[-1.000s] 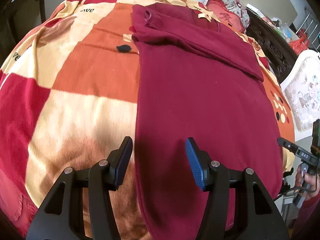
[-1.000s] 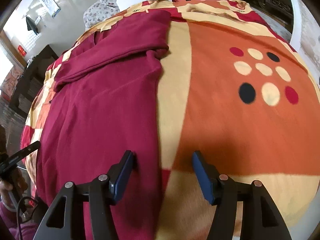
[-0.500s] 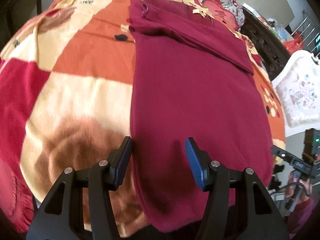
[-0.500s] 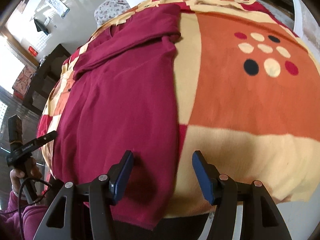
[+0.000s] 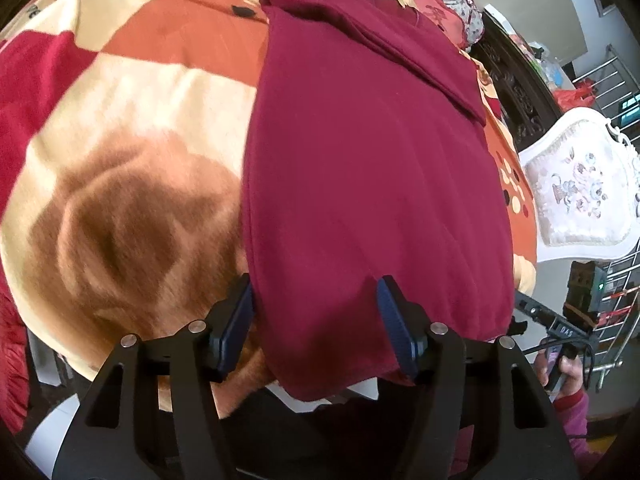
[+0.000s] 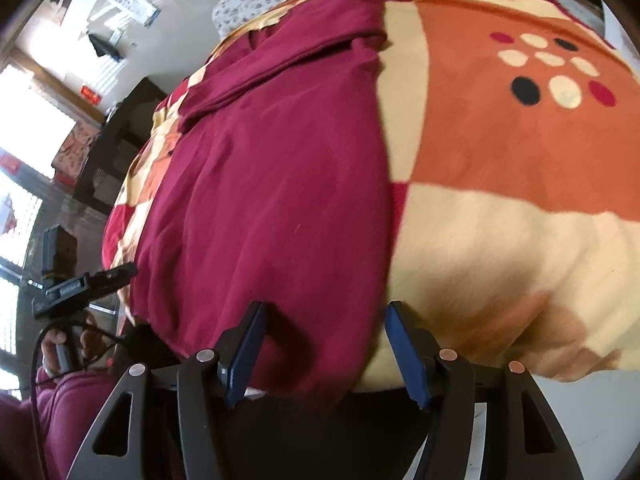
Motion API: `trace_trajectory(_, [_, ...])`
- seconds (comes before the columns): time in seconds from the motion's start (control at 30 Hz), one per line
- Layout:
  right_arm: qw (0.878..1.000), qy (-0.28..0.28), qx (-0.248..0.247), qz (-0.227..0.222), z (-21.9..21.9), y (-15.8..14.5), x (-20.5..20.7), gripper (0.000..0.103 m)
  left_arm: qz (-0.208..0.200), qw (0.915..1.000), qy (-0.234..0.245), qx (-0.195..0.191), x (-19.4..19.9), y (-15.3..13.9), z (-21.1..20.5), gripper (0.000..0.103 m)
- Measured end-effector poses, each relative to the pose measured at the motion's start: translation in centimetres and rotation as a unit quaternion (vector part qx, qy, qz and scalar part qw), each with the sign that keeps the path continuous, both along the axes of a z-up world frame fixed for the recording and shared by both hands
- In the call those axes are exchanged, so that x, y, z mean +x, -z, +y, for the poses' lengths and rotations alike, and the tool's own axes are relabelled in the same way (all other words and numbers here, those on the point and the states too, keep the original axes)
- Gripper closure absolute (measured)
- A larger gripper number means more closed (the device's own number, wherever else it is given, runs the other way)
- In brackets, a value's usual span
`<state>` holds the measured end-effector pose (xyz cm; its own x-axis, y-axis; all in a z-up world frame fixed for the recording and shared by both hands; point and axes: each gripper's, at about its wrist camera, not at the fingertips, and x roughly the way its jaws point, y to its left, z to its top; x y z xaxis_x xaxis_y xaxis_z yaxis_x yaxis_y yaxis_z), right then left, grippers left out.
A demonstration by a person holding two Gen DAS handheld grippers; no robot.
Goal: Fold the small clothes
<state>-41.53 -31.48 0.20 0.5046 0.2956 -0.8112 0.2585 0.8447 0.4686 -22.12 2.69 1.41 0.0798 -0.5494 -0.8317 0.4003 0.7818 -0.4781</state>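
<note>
Left wrist view has the maroon garment laid flat down the middle of the frame, sleeve folded across its top, hem hanging over the bed's edge at the bottom. Left hand-held gripper sits wide open, its fingers straddling the lower-left hem corner, nothing pinched. Right wrist view: right hand-held gripper is wide open too, straddling the other hem corner. Underneath is a checkered orange, cream and red blanket.
</note>
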Motion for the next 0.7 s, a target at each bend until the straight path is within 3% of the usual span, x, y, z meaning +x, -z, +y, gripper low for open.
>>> trace_trajectory(0.07, [1.0,-0.007,0.005,0.001,0.4,0.3,0.0,0.044,0.012,0.9999,-0.002,-0.012,0.0,0.3,0.1,0.034])
trace_trajectory(0.47, [0.997,0.007,0.083,-0.006,0.1,2.3,-0.2,0.044,0.034,0.9993,0.008,-0.01,-0.2,0.9,0.2,0.034])
trace_trajectory(0.6, [0.996,-0.007,0.082,-0.02,0.7,2.1,-0.2,0.058,0.026,0.9995,0.019,-0.003,-0.4,0.8,-0.1,0.034])
trace_trajectory(0.7, [0.998,-0.011,0.057,-0.028,1.1,1.4,-0.2,0.072,0.028,0.9992,0.028,0.002,-0.6,0.9,-0.4,0.053])
